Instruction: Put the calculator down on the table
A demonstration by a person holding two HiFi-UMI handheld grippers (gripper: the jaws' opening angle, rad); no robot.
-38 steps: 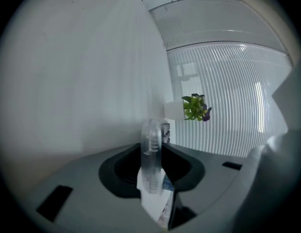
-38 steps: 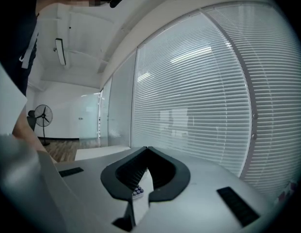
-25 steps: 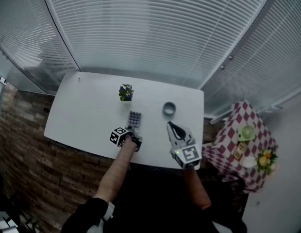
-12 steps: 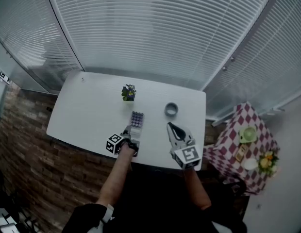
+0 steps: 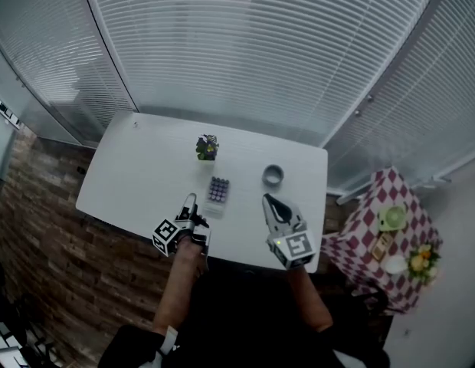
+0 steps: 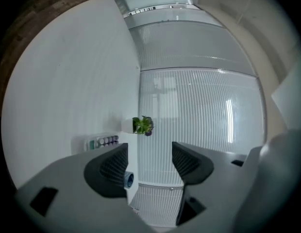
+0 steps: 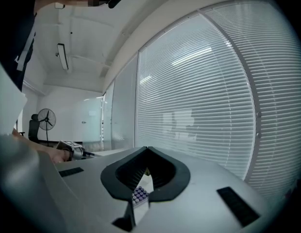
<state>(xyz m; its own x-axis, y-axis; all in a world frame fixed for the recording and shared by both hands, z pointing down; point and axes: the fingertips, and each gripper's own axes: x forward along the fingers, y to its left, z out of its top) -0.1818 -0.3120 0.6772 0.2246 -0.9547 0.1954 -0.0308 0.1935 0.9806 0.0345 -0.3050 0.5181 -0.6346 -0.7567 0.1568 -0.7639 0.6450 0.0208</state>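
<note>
The calculator (image 5: 217, 192) lies flat on the white table (image 5: 138, 175), its rows of purple keys facing up. My left gripper (image 5: 188, 205) hovers just short of it near the table's front edge, open with nothing between the jaws. In the left gripper view the calculator (image 6: 99, 142) shows to the left of the open left gripper (image 6: 148, 157), apart from it. My right gripper (image 5: 266, 201) hangs over the table's front right part, shut and empty. In the right gripper view the calculator (image 7: 139, 194) peeps through the gap below the closed tips of the right gripper (image 7: 147, 150).
A small potted plant (image 5: 207, 146) stands behind the calculator and a grey tape roll (image 5: 272, 176) lies to its right. White blinds line the far side. A checkered side table (image 5: 383, 236) with dishes stands at the right, a brick floor (image 5: 38, 244) at the left.
My left gripper has let go of the calculator and drawn back toward the table's front edge, jaws open. The calculator stays flat on the table. The right gripper has barely moved.
</note>
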